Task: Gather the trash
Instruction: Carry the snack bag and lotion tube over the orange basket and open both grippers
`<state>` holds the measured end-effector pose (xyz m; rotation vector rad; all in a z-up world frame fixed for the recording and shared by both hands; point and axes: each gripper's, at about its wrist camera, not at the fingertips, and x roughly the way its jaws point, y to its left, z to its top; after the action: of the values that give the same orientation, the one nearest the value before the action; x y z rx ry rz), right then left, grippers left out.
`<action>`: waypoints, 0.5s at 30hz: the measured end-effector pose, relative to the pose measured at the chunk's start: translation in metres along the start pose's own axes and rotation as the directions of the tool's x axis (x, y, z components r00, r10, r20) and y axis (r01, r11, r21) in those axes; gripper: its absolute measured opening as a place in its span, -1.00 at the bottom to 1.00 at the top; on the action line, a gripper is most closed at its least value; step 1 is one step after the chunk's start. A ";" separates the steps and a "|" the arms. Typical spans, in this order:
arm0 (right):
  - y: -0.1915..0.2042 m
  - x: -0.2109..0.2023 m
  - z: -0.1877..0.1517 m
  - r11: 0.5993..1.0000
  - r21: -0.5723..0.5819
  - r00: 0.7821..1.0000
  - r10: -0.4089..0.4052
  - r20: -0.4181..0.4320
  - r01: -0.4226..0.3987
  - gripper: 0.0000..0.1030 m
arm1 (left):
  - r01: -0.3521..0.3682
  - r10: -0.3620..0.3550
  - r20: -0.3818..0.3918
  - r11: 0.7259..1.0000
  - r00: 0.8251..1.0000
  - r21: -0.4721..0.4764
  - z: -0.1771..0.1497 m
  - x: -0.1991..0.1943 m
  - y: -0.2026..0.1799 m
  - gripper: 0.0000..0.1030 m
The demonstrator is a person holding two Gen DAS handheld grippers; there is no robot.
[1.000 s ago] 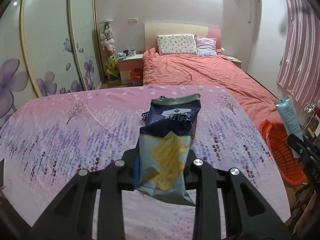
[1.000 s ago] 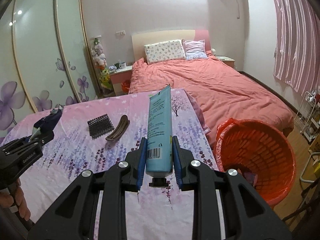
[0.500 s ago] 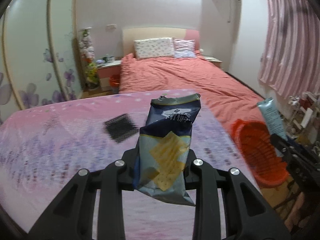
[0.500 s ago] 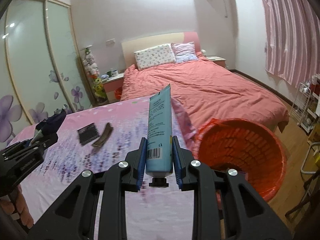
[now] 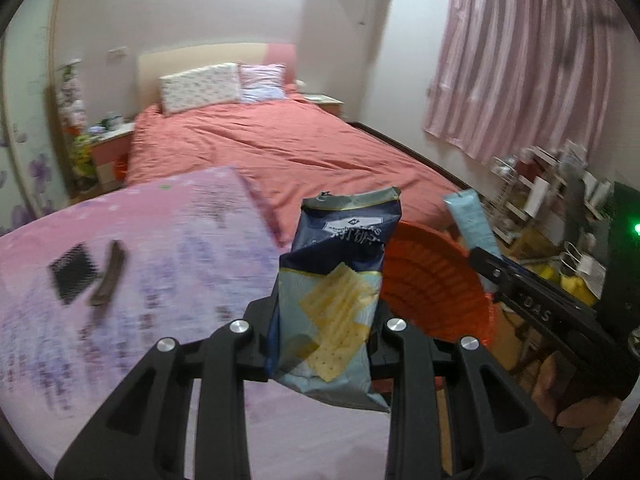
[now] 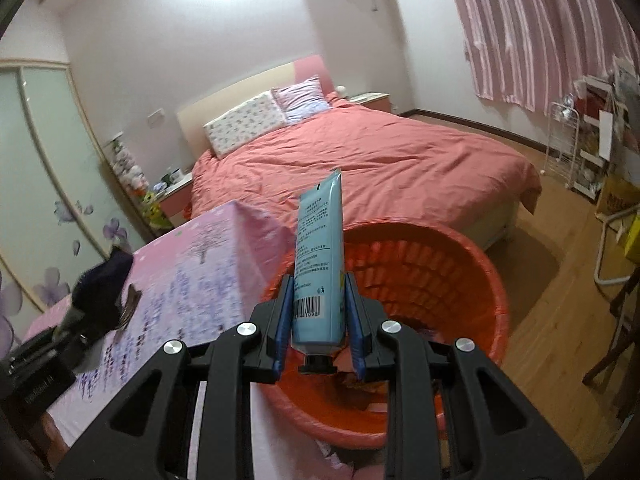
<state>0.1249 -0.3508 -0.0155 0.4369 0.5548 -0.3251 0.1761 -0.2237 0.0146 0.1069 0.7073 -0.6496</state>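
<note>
Some scraps lie inside orange basket (image 6: pixel 472 264) under tube-holding right tool (image 6: pixel 319 320).

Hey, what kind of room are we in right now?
A bedroom, most likely in a home: a bed with a salmon-pink cover and two pillows against a headboard, pink curtains over a window, and a bedside table next to the bed.

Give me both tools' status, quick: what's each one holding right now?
Left tool: closed on the cracker bag.
Right tool: closed on the blue tube, above the orange basket.
</note>
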 end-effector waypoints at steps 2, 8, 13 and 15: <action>-0.009 0.004 0.002 1.000 0.009 1.000 -0.002 -0.004 0.002 -0.51 | 0.034 -0.034 -0.017 0.999 0.999 0.011 0.000 0.014 -0.015 -0.42; -0.029 0.019 0.005 0.999 0.042 1.000 0.010 -0.020 -0.010 -0.50 | 0.078 -0.074 -0.086 0.996 0.994 0.047 0.000 0.068 -0.049 -0.22; -0.040 0.046 -0.002 0.997 0.071 0.998 -0.007 -0.065 0.012 -0.06 | 0.011 -0.003 -0.123 0.998 0.992 0.064 -0.006 0.093 -0.041 0.08; -0.039 0.052 -0.007 0.998 0.060 0.997 -0.019 -0.078 0.024 -0.04 | -0.011 0.017 -0.132 0.999 0.991 0.042 -0.009 0.097 -0.025 0.17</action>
<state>0.1475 -0.3902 -0.0619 0.5042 0.6266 -0.3473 0.2116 -0.2906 -0.0509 0.1942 0.8200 -0.6480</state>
